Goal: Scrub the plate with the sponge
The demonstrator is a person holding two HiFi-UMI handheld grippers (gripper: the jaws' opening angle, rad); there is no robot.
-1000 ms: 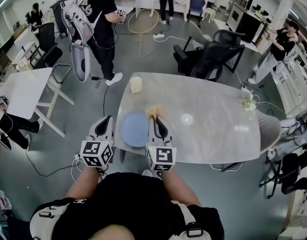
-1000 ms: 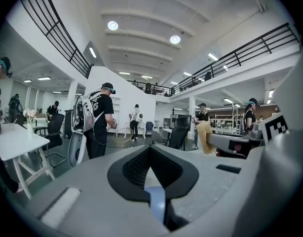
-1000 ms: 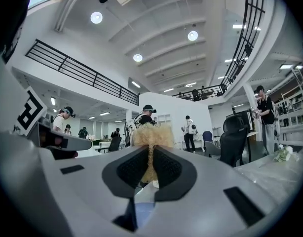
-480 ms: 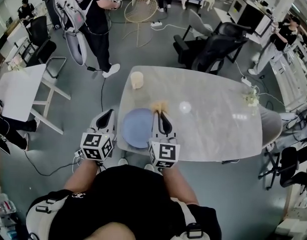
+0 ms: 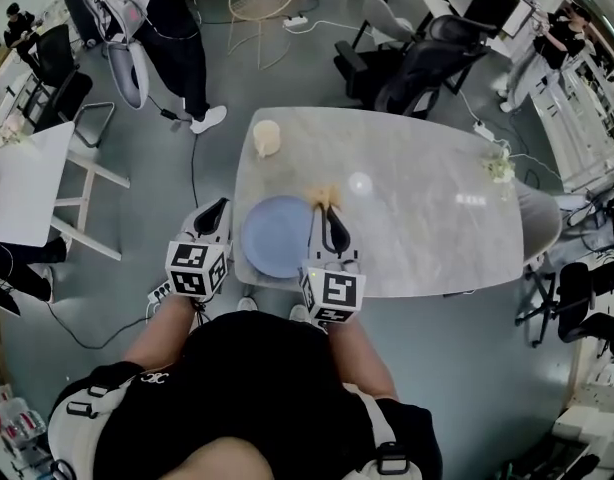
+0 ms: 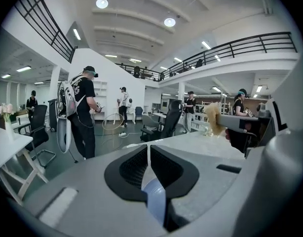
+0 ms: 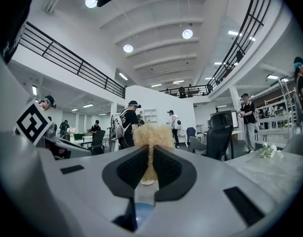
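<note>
Table (image 5: 427, 238): large, rounded-corner slab with a grey, marble-like, glossy top that carries bright reflections of the ceiling lights.

Plate (image 5: 277, 236): round, smooth, pale blue, shallow. It is at the near left part of the table, between the two grippers. Whether it rests flat on the surface cannot be determined.

Left gripper (image 5: 220, 206): grey moulded body with black tapered jaws, positioned at the plate's left edge. In the left gripper view, the black ribbed pads (image 6: 134, 169) stand drawn in to a thin slit, with the plate's blue rim pinched between them.

Right gripper (image 5: 327, 211): same construction, positioned at the plate's right edge and pointing away from the person. In the right gripper view, the jaws are closed on the sponge, which fills the narrow gap and bulges out past the tips.

Sponge (image 5: 321, 195): pale yellow-tan, fuzzy and fibrous, with a ragged rounded outline. It sits at the right gripper's tips, just past the plate's far right rim. Contact between sponge and plate cannot be confirmed from any view.

Cream container (image 5: 266, 138): small, roughly cylindrical, matt. It stands at the far left corner of the table, well apart from the plate.
</note>
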